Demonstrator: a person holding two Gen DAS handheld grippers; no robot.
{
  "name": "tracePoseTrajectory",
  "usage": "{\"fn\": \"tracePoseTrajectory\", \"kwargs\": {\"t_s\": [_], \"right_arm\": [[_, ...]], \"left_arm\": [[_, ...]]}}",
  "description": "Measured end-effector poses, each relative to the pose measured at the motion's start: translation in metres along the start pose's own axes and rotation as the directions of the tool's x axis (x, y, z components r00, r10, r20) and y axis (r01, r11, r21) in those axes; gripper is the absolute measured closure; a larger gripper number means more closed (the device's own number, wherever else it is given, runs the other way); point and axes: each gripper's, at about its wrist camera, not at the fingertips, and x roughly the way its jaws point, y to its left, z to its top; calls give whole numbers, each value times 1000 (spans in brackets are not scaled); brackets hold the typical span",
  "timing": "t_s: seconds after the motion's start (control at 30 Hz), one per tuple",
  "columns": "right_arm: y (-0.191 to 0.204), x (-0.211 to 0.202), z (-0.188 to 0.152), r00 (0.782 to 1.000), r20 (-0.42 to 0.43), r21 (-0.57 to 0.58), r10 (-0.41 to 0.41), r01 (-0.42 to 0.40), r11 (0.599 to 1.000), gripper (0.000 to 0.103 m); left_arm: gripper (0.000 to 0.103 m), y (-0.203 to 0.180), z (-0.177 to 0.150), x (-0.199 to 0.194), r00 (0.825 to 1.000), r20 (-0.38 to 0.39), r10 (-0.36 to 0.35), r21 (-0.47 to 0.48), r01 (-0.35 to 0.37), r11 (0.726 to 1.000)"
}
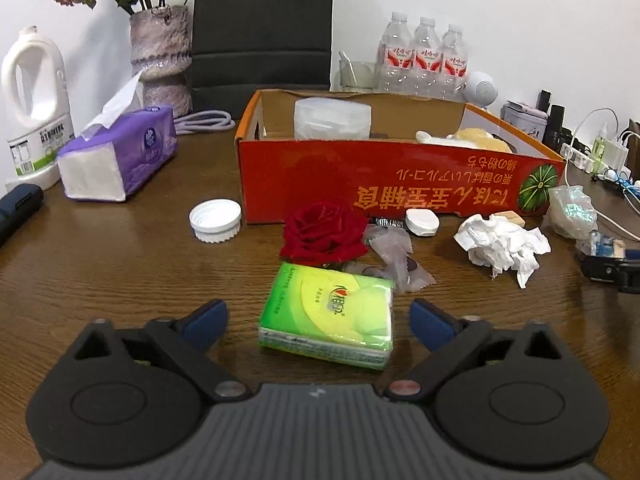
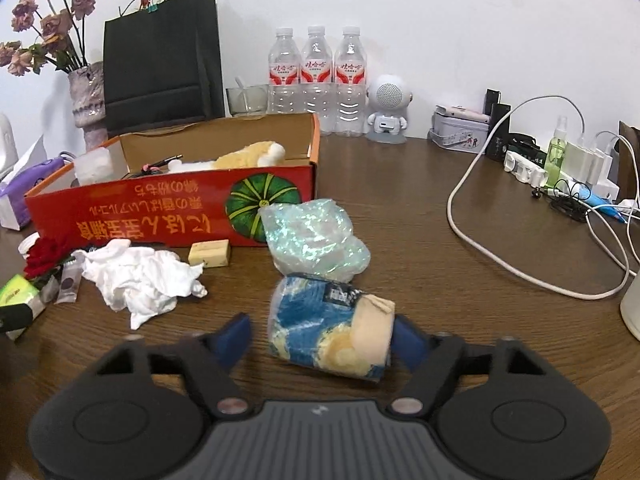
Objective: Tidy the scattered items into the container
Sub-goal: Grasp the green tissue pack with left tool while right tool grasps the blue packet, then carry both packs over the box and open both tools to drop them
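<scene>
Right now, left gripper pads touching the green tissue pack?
Apart. Left wrist view shows bare table on both sides between the left gripper pads and the green tissue pack.

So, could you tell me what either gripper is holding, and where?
Nothing is held: the left gripper straddles the green tissue pack; the right gripper straddles the blue-and-yellow roll.

Dark wood table [image 1: 100, 264] carries orange box [image 1: 360, 176], rose [image 1: 322, 230], green tissue pack [image 1: 326, 316], crumpled paper [image 1: 500, 246], white cap [image 1: 215, 220].
</scene>
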Motion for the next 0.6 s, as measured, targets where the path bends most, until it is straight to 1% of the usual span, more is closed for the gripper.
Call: {"fn": "tracePoseTrajectory", "kwargs": {"t_s": [0.03,0.1,0.13,0.23,0.37,0.43,0.5,0.57,0.6], "right_arm": [[1,-1,-1,1000,3,2,5,-5,1000,41],[2,-5,-2,1000,22,1,12,-12,1000,44],[3,-7,-2,999,26,2,22,-22,1000,47],[4,-13,-5,998,40,16,49,-50,999,51],[10,-29,-13,993,70,61,95,-99,993,54],[18,-39,-18,990,98,47,97,-102,994,54],[27,-47,-22,987,115,25,113,-117,993,54],[33,-51,-22,982,114,21,149,-152,988,54],[36,-53,-20,978,115,30,174,-179,983,54]], "left_arm": [[22,1,0,0,1000,0,-1,-7,1,1000],[33,3,0,-1,1000,8,-15,-17,16,1000],[36,4,0,-2,1000,12,-26,-16,26,1000],[38,5,-2,-6,998,22,-61,-18,61,998],[39,13,-6,-15,996,50,-71,-68,75,995],[38,16,-10,-22,995,64,-74,-76,79,994],[38,16,-15,-31,992,90,-86,-62,92,994],[38,15,-16,-38,990,101,-101,-55,107,993],[38,16,-15,-42,987,101,-125,-65,132,989]]}}
